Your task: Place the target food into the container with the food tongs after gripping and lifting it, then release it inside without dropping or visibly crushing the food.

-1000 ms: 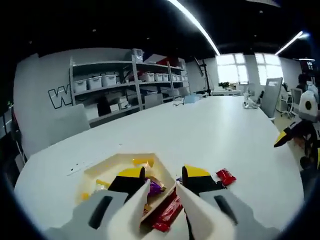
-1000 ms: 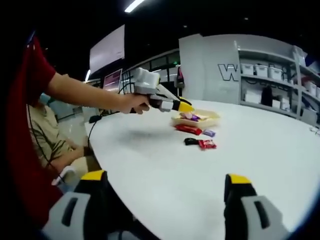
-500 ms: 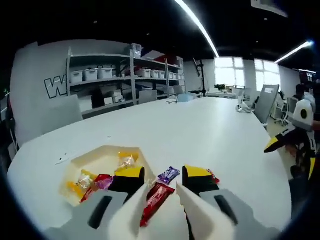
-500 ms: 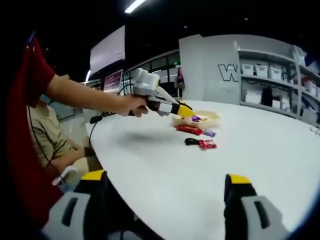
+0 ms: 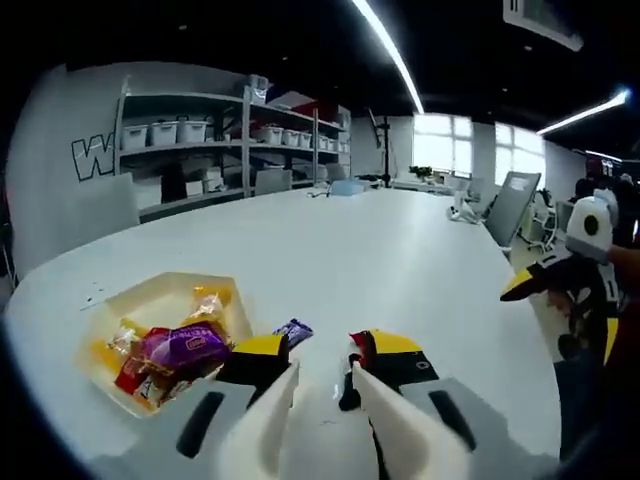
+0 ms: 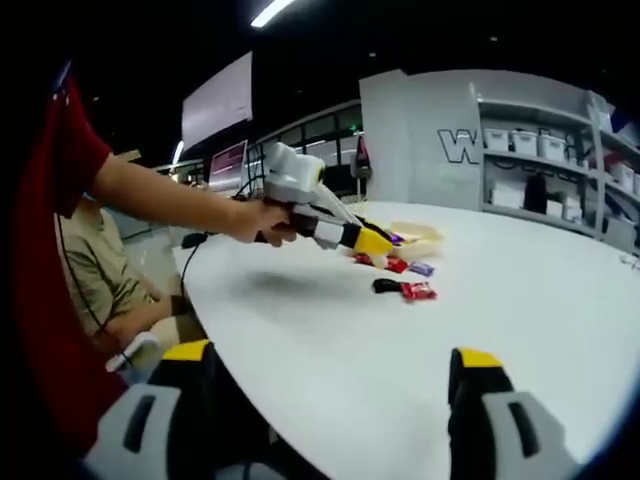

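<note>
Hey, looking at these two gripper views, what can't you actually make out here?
- Left gripper view: the dark snack between the left gripper jaws is mostly covered by them, so contact cannot be judged.
- Left gripper view: the wrappers piled in the tray overlap, and their print is too blurred to read.
- Right gripper view: the left gripper's tip covers part of the red snack beside the tray.
- Right gripper view: the right gripper is cut off by the bottom edge.

Pale yellow container [image 5: 232, 300] sits left of the tongs [image 5: 318, 372], heaped with wrapped candies [image 5: 172, 349]; a purple candy [image 5: 294, 331] lies just ahead, a black one [image 5: 350, 388] between the tips.
</note>
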